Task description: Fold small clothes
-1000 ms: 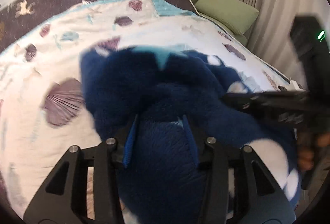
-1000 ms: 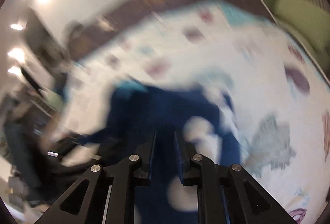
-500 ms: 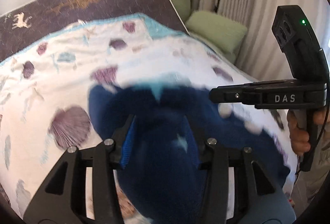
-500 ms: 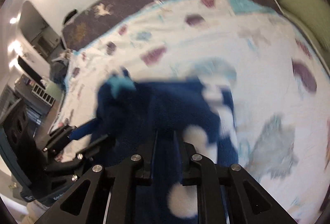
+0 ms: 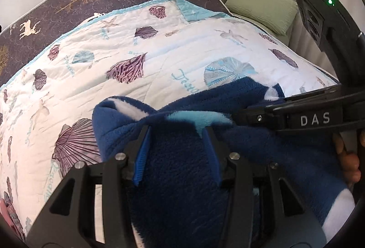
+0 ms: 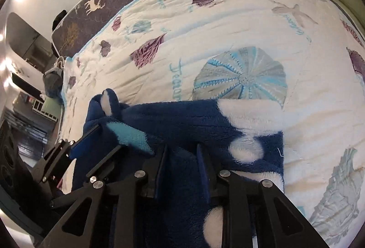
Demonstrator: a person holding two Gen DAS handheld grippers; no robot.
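Bed (image 5: 159, 60): quilt carries work | Fleece garment (image 5: 182, 168): navy, spotted, at the near edge, bunched | Left tongs (image 5: 176, 149), right tongs (image 6: 181, 163): each clamped on fleece | Advice: keep both grips level, draw taut, lay edges square before letting go.

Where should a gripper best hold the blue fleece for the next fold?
Probably at the near edge of the fleece, from the person's side: the far edge lies flat on the quilt, and both the left gripper and right gripper already pinch the near edge.
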